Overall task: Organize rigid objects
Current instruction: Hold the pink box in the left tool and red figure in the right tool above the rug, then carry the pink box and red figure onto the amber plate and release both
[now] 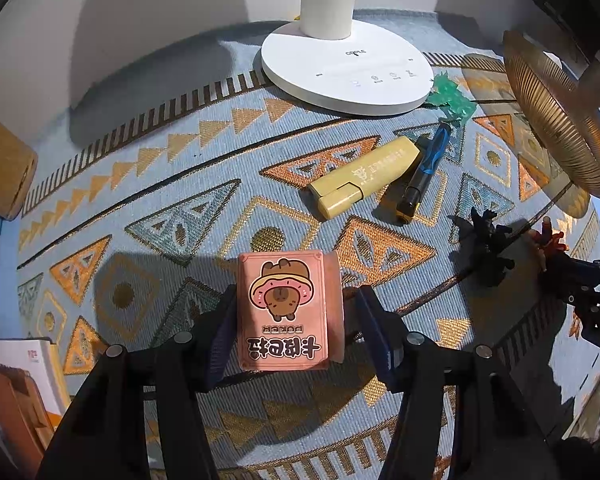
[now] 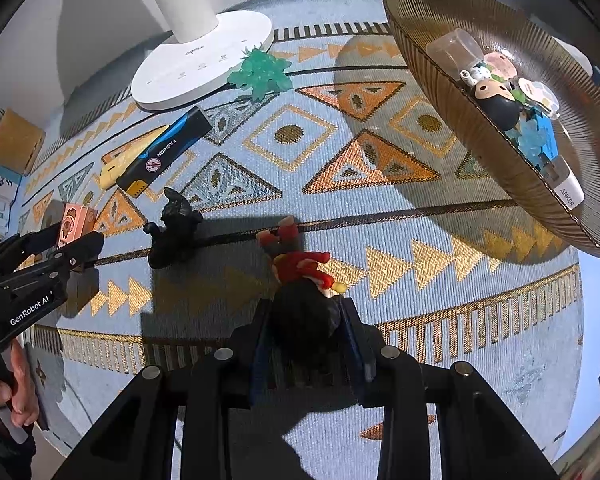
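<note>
**Two grippers over the patterned cloth, one at a card box, one clamped on a figure**

While the left gripper (image 1: pixel 290 320) stands over the pink poker card box (image 1: pixel 285 312) at the lower centre of the left wrist view, its left pad lies against the box's side and the right pad stands a little clear of the other side, so the jaws straddle the box without clamping it. The box rests on the blue patterned tablecloth (image 1: pixel 172 184), its cartoon face turned up.

Further up and to the right lie a yellow case (image 1: pixel 362 176) and a blue-and-black case (image 1: pixel 424 176), touching side by side. A green plastic piece (image 1: pixel 452 98) sits against the rim of the white lamp base (image 1: pixel 346 68). A black figure (image 1: pixel 488 248) stands at the right.

In the right wrist view the right gripper (image 2: pixel 306 320) is clenched on a dark figure with red limbs (image 2: pixel 300 264) at the lower centre; the limbs stick out past the fingertips. At the upper right the ribbed gold bowl (image 2: pixel 428 12) holds several small toys and a white charger (image 2: pixel 566 188). A hand (image 2: pixel 4 392) shows at the lower left edge.
</note>
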A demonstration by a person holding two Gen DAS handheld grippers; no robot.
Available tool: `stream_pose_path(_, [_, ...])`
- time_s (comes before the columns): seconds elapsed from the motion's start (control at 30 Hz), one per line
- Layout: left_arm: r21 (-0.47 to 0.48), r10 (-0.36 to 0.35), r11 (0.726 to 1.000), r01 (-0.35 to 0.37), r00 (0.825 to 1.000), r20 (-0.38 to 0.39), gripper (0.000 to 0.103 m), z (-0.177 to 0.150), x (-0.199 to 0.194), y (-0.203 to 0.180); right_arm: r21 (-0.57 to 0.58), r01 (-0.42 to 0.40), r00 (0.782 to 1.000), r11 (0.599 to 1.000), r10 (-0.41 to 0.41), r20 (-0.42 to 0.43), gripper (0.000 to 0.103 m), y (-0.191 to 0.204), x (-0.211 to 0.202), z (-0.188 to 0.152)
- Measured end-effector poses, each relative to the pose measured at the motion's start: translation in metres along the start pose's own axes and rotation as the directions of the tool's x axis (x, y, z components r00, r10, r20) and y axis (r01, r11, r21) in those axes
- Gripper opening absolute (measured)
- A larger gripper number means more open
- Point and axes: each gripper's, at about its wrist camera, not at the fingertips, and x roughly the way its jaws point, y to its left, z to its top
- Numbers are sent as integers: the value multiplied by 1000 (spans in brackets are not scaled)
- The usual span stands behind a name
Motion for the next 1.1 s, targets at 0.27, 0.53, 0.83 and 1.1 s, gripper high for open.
stream_pose_path(0.27, [10,-1,1000,1,1000,-1,54,1,0,-1,9,-6,1000,1000,6,-1,32,0,-1,-1])
stream_pose_path(0.53, [7,0,1000,0,1000,2,38,1,-3,-2,39,-32,999,999,32,-5,32,-8,-3,-1])
stream_pose_path(0.83, [-42,-12,999,13,1000,22,37,-6,-12,8,94,-128,992,987,129,-7,32,-22,-9,-8])
stream_pose_path(1.1, [-92,-30,995,35,998,58,37,-13,-33,11,110,-193,981,975,193,9,32,-32,-22,-22])
